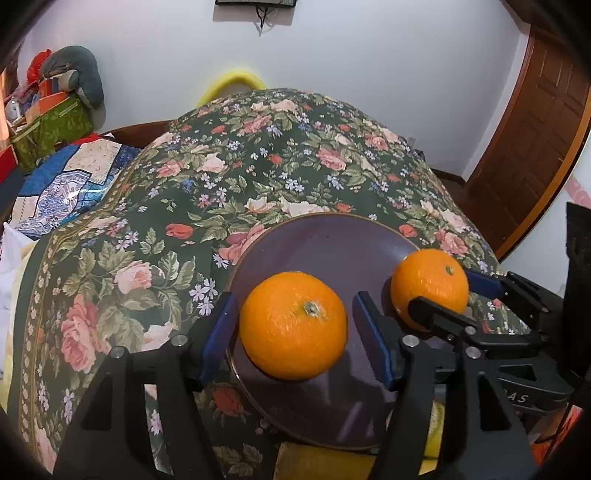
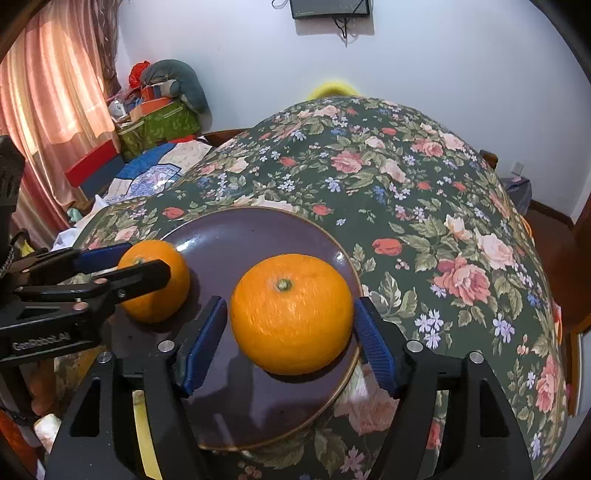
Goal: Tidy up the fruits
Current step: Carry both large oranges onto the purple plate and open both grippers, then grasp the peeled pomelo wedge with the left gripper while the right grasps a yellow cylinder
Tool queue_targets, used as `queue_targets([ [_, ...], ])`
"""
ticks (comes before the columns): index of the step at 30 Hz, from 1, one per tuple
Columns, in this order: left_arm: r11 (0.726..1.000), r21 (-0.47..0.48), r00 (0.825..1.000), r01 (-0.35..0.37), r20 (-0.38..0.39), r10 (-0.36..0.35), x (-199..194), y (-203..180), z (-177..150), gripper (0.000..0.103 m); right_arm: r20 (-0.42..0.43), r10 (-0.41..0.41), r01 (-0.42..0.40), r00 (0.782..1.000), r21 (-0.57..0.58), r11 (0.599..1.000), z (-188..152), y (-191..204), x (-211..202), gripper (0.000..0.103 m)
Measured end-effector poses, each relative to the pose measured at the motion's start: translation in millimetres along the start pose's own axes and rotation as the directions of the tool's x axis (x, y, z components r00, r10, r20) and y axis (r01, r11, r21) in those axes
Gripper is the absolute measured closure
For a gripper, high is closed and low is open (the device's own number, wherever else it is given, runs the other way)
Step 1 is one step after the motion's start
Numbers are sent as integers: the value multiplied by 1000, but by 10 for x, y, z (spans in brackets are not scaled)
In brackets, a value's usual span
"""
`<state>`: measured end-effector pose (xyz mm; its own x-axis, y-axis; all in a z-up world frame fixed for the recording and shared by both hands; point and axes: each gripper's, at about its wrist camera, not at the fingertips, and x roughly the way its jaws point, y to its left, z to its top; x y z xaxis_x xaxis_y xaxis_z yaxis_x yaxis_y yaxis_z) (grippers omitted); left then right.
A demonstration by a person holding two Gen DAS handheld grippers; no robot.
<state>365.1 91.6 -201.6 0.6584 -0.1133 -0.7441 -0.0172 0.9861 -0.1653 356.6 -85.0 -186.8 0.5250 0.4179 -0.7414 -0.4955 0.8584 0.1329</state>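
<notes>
Left wrist: orange (image 1: 293,325) btwn open left tongs (image 1: 295,339), on plate (image 1: 325,236).

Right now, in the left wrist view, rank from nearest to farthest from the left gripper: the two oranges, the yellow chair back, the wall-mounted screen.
1. Orange between the left gripper's open fingers, on the plate.
2. Orange at right, by the plate's edge.
3. Yellow chair back, beyond the table.
4. Wall-mounted screen, top.

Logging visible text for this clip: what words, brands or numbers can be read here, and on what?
"GenRobot.AI": on the left gripper body, seen from the right wrist view.
"AS": the end of a partly hidden marking on the right gripper body, left wrist view; the rest cannot be read.
No text on the oranges or plate.
</notes>
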Motion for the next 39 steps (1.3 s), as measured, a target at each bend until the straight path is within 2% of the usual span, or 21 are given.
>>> queue_targets([
  [4, 1000, 3, 1000, -1, 24, 0, -180, -30, 4, 36, 14, 2, -2, 1000, -4, 1000, -4, 33, -131, 34],
  [12, 1000, 14, 998, -17, 63, 16, -637, -110, -60, 32, 96, -46, 53, 994, -69, 996, -13, 236, -618, 30],
  [23, 1000, 10, 996, -17, 93, 16, -1257, -227, -313, 31, 138, -49, 62, 989, -94, 994, -158, 423, -1157, 29],
  [31, 1000, 27, 998, -16, 69, 14, -1378, -367, -615, 29, 121, -64, 78, 991, -114, 990, -390, 467, -1265, 29],
  [39, 1000, 27, 1000, -4, 18, 4, -1244, -508, -871, 29, 79, -80, 89, 994, -113, 990, -629, 403, -1241, 29],
])
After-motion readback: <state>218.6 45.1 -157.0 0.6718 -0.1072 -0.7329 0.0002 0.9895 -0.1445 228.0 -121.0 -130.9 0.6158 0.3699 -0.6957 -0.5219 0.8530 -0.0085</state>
